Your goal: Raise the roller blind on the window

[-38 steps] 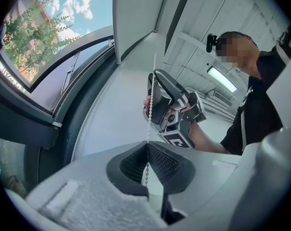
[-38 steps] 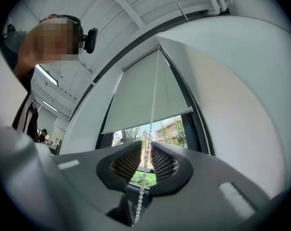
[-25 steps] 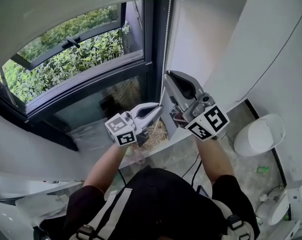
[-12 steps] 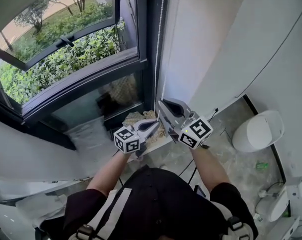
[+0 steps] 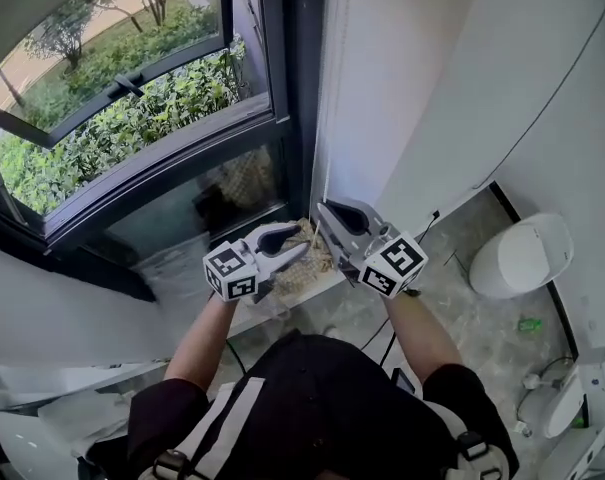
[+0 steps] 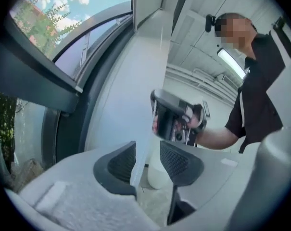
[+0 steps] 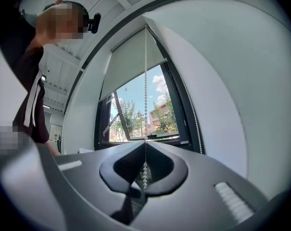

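Observation:
In the right gripper view the white bead chain (image 7: 145, 81) runs straight up from my right gripper (image 7: 145, 141), which is shut on it. A second strand (image 7: 196, 117) hangs along the dark window frame. The pale roller blind (image 7: 131, 61) covers the upper part of the window. In the head view the right gripper (image 5: 322, 209) sits low beside the frame, with the chain (image 5: 323, 118) rising above it. My left gripper (image 5: 296, 245) is just left of it, and its jaws are opening. In the left gripper view nothing lies between the left gripper (image 6: 146, 144) pads.
The window (image 5: 132, 118) looks onto green shrubs. A sill (image 5: 312, 286) below holds straw-like material. White wall (image 5: 412, 88) stands right of the frame. A white round fixture (image 5: 527, 253) and cables (image 5: 382, 338) are on the floor to the right.
Both grippers dropped down along the chain toward the sill, and the blind's bottom hem rose in the head view. The left gripper's jaws, shut before, have parted.

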Demonstrator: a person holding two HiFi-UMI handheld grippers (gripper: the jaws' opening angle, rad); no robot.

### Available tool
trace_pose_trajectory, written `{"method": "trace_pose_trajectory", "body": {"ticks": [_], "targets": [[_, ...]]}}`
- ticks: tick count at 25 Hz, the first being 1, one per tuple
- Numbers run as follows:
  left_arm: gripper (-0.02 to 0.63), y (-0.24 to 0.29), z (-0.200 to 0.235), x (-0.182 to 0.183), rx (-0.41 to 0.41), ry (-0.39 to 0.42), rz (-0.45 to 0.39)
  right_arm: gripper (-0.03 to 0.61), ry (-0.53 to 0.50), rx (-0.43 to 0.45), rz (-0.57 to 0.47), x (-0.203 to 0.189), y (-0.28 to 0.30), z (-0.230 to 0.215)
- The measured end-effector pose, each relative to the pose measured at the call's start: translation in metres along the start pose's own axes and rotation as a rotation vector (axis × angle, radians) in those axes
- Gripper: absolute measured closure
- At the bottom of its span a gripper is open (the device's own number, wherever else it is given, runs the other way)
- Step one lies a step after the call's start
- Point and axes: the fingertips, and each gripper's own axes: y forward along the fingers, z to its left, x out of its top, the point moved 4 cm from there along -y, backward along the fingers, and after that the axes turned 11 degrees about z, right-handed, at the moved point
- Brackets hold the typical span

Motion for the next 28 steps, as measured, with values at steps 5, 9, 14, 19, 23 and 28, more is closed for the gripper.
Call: {"method": "trace_pose_trajectory", "body": {"ticks": [5, 9, 14, 19, 23, 28], "targets": [[0.451, -0.024, -0.001, 0.112, -0.009, 0.100, -0.190, 0.569, 0.013, 0.008, 0.002, 0.001, -0.001, -0.001], [0.451, -0.012, -0.023, 0.187, -0.090, 0.227, -0.277, 0.569, 0.001, 0.007, 0.008, -0.001, 0.001, 0.000], [0.451, 0.005, -0.046, 0.239, -0.212, 0.264, -0.341, 0.569, -0.003, 0.000, 0.008, -0.001, -0.003, -0.002], [0.497, 0.009, -0.059, 0.256, -0.224, 0.329, -0.345, 0.568, -0.004, -0.011, 0.004, -0.001, -0.008, -0.005], [0.595, 0.008, -0.061, 0.255, -0.192, 0.339, -0.361, 0.569, -0.008, -0.012, -0.004, -0.001, -0.011, -0.005], [0.603, 0.012, -0.045, 0.244, -0.155, 0.274, -0.337, 0.569, -0.005, -0.021, 0.030, -0.014, -0.010, -0.009]]}}
